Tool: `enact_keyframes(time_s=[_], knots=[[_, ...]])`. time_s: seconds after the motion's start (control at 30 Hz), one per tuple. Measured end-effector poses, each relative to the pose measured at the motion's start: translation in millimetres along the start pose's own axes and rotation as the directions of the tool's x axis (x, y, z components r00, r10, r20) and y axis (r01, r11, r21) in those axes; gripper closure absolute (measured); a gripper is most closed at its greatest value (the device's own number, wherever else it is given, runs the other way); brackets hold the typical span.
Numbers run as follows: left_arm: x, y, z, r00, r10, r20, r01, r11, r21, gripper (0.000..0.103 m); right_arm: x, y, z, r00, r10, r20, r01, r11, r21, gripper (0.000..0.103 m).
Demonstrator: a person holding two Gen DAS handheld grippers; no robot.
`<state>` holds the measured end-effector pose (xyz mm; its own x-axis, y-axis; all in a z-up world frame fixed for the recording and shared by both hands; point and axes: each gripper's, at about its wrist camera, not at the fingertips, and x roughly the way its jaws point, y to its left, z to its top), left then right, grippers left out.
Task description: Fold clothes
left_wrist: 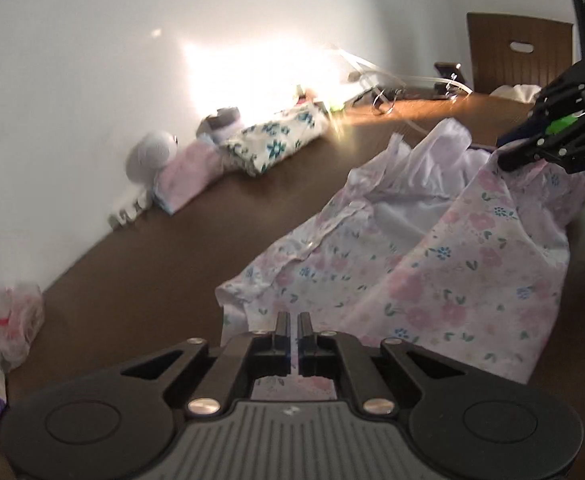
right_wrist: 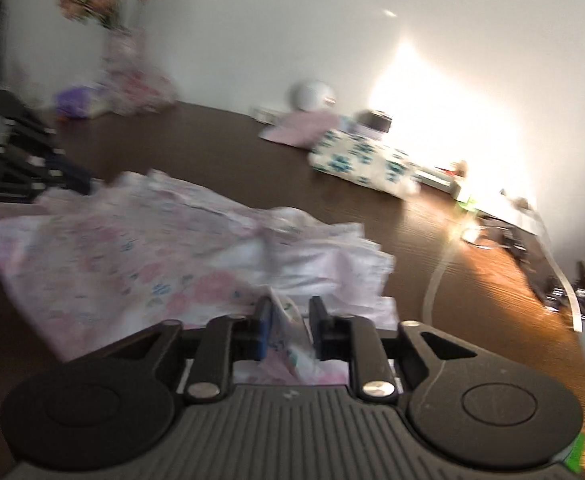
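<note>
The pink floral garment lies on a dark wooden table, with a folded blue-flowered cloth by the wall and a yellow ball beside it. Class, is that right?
Not quite: the ball is white, not yellow, as the left wrist view shows. The pink floral garment does lie on the dark table, and the blue-flowered cloth sits by the wall.
</note>
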<state>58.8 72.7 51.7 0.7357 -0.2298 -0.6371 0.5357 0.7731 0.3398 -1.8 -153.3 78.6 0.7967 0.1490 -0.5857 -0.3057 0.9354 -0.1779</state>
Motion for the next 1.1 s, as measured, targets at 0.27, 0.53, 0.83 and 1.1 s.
enact_keyframes(time_s=[0.27,0.53,0.83,1.1], knots=[[-87.3,-7.4,-29.9,0.979,-0.11,0.174,0.117,0.993,-0.027,0.057,-49.7,-41.3,-13.9,0.995,-0.036,0.089,0.023,0.991,0.132,0.071],[-70.8,-35.3,-55.3,0.964,-0.251,0.089,0.249,0.968,0.034,0.056,-43.1,-28.6,-25.5,0.998,0.032,0.056,-0.043,0.979,0.201,0.079],[-65.8,-3.4,-80.0,0.98,-0.2,0.006,0.2,0.98,0.008,0.066,-21.8,-24.5,-45.9,0.988,-0.132,-0.076,0.147,0.958,0.248,0.079],[-145.9,-4.4,-120.7,0.995,-0.097,-0.022,0.099,0.989,0.112,0.046,-23.1,41.4,-19.1,0.971,0.234,0.044,-0.237,0.966,0.105,0.073]])
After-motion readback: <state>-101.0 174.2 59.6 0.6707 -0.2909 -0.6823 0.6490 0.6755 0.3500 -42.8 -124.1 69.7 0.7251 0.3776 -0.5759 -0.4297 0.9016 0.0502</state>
